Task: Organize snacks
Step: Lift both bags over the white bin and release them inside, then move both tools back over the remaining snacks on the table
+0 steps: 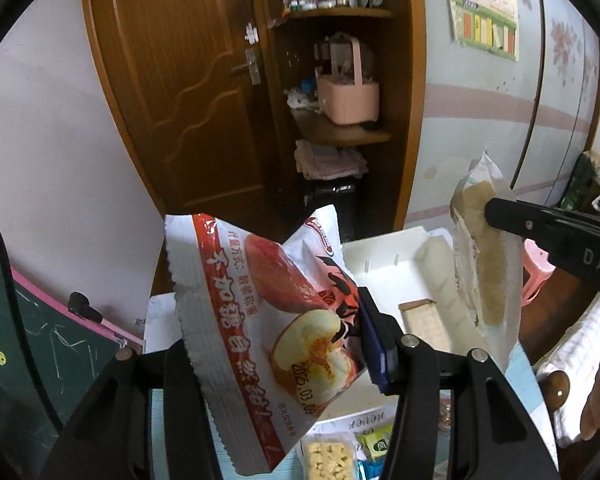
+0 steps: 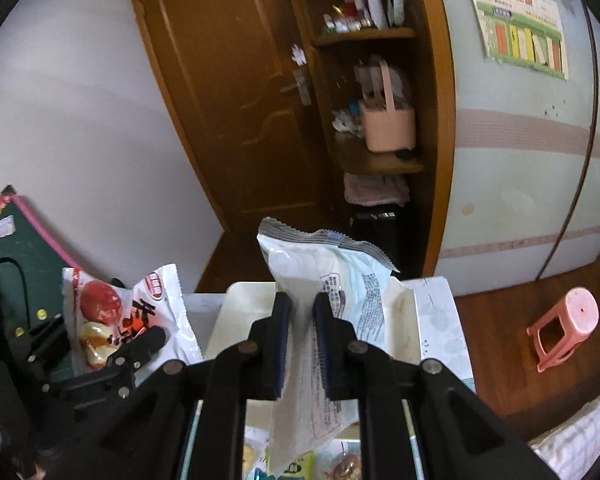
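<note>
The left gripper (image 1: pixel 276 344) stands partly spread, its pads pinching a red-and-white bread packet (image 1: pixel 260 320) that rises tilted between the fingers (image 1: pixel 376 344). The right gripper (image 2: pixel 300 340) is nearly pressed together, clamping a pale blue-and-white snack packet (image 2: pixel 332 292) by its lower half, the crimped top edge standing up beyond the fingertips. Just beyond both grippers lies an open white box (image 1: pixel 384 260); a flat cracker-like packet (image 1: pixel 422 322) rests inside it. Below the grippers, more small wrapped snacks (image 1: pixel 332 456) lie on the table. To the right of the right gripper, well apart, a pink stool (image 2: pixel 564 328) stands on the wooden floor. Farther ahead, a pink basket (image 1: pixel 348 96) sits on a shelf beside a brown door (image 1: pixel 172 80).
</note>
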A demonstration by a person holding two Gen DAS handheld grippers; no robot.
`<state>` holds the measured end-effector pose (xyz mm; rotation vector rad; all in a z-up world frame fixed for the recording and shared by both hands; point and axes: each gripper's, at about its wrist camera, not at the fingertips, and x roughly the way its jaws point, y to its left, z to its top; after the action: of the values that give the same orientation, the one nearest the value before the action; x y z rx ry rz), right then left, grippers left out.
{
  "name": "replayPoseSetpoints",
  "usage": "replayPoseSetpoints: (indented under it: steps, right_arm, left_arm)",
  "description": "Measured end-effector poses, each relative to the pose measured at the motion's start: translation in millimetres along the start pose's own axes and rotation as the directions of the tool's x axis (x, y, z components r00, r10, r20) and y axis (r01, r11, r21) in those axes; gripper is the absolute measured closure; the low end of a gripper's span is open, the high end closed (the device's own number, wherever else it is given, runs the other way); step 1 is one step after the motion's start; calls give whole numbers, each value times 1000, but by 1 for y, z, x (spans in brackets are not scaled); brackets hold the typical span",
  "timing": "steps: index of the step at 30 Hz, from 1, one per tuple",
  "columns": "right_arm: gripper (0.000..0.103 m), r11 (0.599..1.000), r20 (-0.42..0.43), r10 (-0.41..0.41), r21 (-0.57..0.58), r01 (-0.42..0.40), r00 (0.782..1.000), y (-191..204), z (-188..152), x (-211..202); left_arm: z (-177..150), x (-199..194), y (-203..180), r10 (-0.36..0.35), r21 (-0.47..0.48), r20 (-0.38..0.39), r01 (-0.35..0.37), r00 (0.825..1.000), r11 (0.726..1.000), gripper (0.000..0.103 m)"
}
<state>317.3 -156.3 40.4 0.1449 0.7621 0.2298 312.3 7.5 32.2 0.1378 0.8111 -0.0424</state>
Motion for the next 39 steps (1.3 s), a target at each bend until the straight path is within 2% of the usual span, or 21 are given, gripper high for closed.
replayPoseSetpoints:
  steps: [1, 2, 3, 4, 5, 7, 9, 11, 13, 20, 24, 30, 39]
  right_arm:
    - [90, 1000, -10, -6, 4, 7, 1000, 0, -1, 6]
    - [90, 1000, -29, -9, 9, 9, 1000, -2, -1, 15]
    - [89, 1000, -56, -14, 10, 15, 998, -3, -2, 25]
    - [87, 1000, -77, -23, 15, 24, 997, -4, -4, 31]
    - [87, 999, -97, -37, 25, 40, 995, -7, -6, 38]
    - [86, 998, -116, -48, 44, 53, 992, -12, -8, 45]
    - [80, 997, -118, -51, 52, 57, 992, -14, -10, 46]
    - [67, 997, -112, -54, 47, 60, 992, -14, -14, 41]
    - [63, 997, -100, -64, 27, 67, 993, -13, -16, 34]
    - [61, 999, -103, -50, -19, 48, 993, -11, -28, 13]
    - [61, 998, -110, -39, -58, 33, 993, -5, -44, -9]
    - [61, 996, -115, -8, -94, -3, 993, 6, -76, -60]
    - [59, 990, -74, 7, -143, -17, 997, 18, -124, -141]
  left_arm:
    - [-1, 8, 0, 7, 1, -16, -7, 1000, 1000, 50]
    - [-1, 19, -2, 9, 3, -39, -9, 999, 1000, 41]
    - [-1, 26, -2, 7, 1, -54, -7, 999, 1000, 23]
    - [-2, 34, -1, 6, -7, -71, -6, 997, 1000, 15]
    - [-3, 38, -1, 4, -13, -74, -5, 997, 1000, 11]
    - [-5, 44, 2, -9, -35, -75, 6, 997, 999, 11]
    - [-8, 47, 6, -27, -59, -84, 22, 996, 998, 11]
    - [-12, 47, 10, -33, -75, -89, 26, 995, 997, 11]
    - [-15, 43, 11, -30, -70, -85, 24, 996, 997, 11]
    - [-31, 13, 12, -11, -34, -54, 9, 998, 999, 11]
    - [-43, -17, 5, -2, 1, -29, 2, 1000, 1000, 11]
    - [-74, -71, -7, -26, 45, -17, 27, 1000, 999, 11]
    - [-124, -147, -19, -55, 93, 12, 54, 998, 994, 8]
